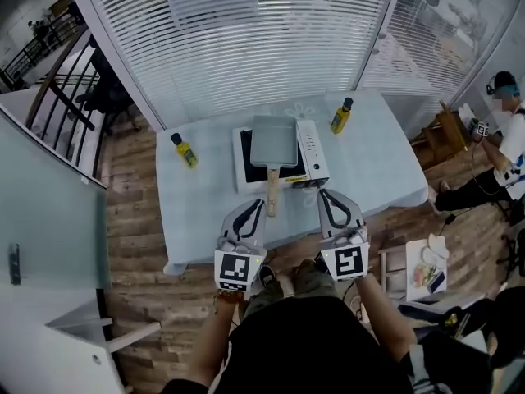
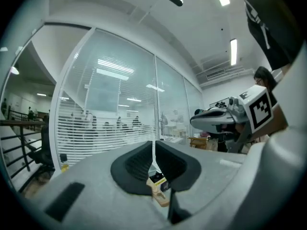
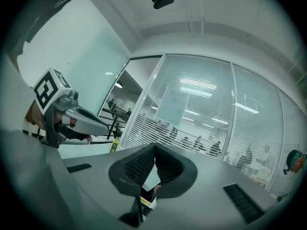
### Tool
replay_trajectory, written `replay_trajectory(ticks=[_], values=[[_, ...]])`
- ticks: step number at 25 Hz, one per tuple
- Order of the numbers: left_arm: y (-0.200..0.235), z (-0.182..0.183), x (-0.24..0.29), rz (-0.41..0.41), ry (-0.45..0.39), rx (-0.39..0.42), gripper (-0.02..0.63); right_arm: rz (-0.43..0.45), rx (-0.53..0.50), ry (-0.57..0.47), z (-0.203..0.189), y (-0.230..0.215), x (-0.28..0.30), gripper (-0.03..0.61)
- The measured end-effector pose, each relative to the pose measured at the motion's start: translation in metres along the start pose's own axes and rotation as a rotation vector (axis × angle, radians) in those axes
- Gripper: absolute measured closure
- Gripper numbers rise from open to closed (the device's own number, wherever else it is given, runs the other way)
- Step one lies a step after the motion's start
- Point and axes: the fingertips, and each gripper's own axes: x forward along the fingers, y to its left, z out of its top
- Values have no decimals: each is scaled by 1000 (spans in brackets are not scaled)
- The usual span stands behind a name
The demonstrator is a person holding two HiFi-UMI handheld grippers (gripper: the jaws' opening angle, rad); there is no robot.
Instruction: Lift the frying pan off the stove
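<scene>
A grey square frying pan [image 1: 274,140] sits on the stove [image 1: 311,149] in the middle of the table, its wooden handle [image 1: 271,192] pointing toward me. My left gripper [image 1: 260,203] hovers just left of the handle's near end, jaws shut with nothing between them. My right gripper [image 1: 323,194] is shut and empty too, to the right of the handle by the stove's front corner. In the left gripper view the shut jaws [image 2: 153,150] point level, with the handle tip [image 2: 161,196] showing below them. The right gripper view shows its shut jaws [image 3: 154,153] and the left gripper [image 3: 72,115] alongside.
Two yellow oil bottles stand on the light blue table [image 1: 205,208], one at the left [image 1: 184,150] and one at the back right [image 1: 340,116]. Glass walls with blinds rise behind the table. A person [image 1: 509,142] sits at the far right, near a small stool [image 1: 428,268].
</scene>
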Motion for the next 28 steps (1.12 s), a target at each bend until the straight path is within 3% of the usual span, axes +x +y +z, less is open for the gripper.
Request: replay_trajectory(ticks=[4, 9, 17, 20, 23, 26, 28], values=[[10, -18, 8, -63, 42, -36, 583, 29, -40, 2, -1, 7, 16, 577], [26, -39, 23, -80, 102, -33, 583, 69, -52, -10, -12, 3, 44, 577], [45, -69, 46, -99, 176, -99, 582, 130, -51, -4, -39, -20, 84, 577], [44, -96, 58, -182, 237, -276, 580, 154, -51, 10, -50, -26, 96, 577], [35, -128, 64, -289, 322, -506, 437, 197, -59, 40, -66, -25, 105, 577], [36, -147, 66, -317, 363, -619, 432, 237, -80, 65, -77, -21, 114, 577], [35, -155, 67, -359, 387, -737, 402, 253, -89, 72, -80, -21, 119, 577]])
